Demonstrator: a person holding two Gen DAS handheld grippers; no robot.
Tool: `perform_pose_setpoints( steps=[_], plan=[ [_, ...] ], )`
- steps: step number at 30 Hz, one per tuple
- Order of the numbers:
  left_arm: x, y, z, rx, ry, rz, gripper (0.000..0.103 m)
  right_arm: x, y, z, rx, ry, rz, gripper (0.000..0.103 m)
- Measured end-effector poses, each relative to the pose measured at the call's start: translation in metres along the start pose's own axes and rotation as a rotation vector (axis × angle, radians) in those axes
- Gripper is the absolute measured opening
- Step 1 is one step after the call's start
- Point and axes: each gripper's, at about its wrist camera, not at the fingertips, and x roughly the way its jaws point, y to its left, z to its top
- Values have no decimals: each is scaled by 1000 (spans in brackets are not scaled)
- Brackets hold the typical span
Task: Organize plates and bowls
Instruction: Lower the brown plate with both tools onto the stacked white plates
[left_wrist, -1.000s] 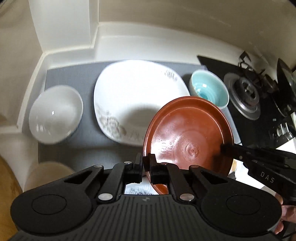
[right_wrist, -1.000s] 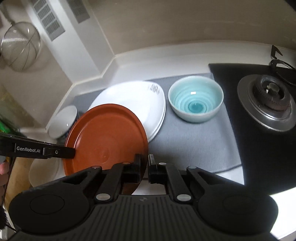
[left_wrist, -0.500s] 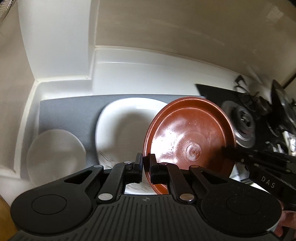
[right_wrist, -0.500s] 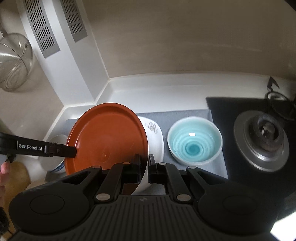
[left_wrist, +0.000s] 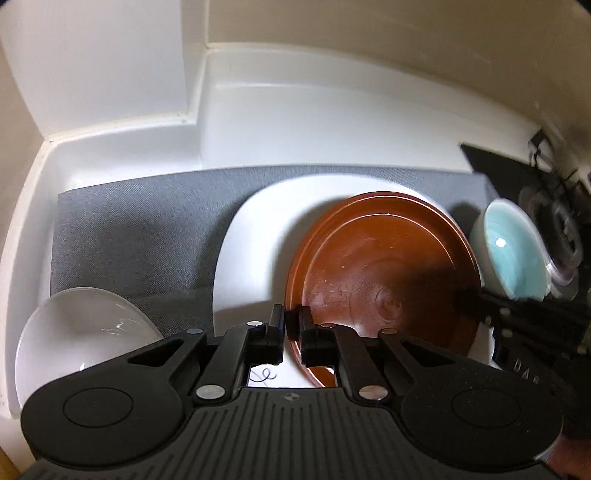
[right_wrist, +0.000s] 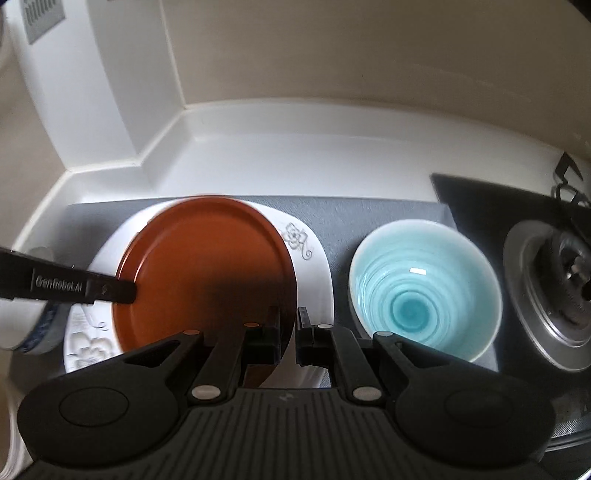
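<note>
A round brown plate (left_wrist: 384, 273) (right_wrist: 207, 273) hangs low over a white square plate (left_wrist: 255, 251) (right_wrist: 310, 273) with a flower print; I cannot tell whether they touch. My left gripper (left_wrist: 291, 325) (right_wrist: 129, 291) is shut on the brown plate's left rim. On the opposite rim my right gripper (right_wrist: 288, 325) (left_wrist: 469, 299) is shut too. Right of the plates stands a light blue bowl (left_wrist: 513, 251) (right_wrist: 424, 284). A white bowl (left_wrist: 81, 332) (right_wrist: 33, 328) sits at the left end of the grey mat (left_wrist: 140, 229) (right_wrist: 369, 218).
A gas stove burner (right_wrist: 554, 288) on a black hob lies right of the mat. A white counter upstand and wall corner (left_wrist: 192, 110) close off the back and left. A hand (left_wrist: 569, 458) shows at the lower right.
Both grippers have carried the brown plate down and toward the back, from above the mat's front to low over the white square plate. Both grips have held.
</note>
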Motion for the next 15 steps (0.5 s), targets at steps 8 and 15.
perform_pose_setpoints(
  steps=[8, 15],
  plan=[
    [-2, 8, -8, -14, -44, -24, 9, 4, -3, -5, -6, -42, 7, 8],
    [-26, 4, -9, -12, -102, -59, 21, -9, -9, -5, 5, -67, 43, 24]
  ],
)
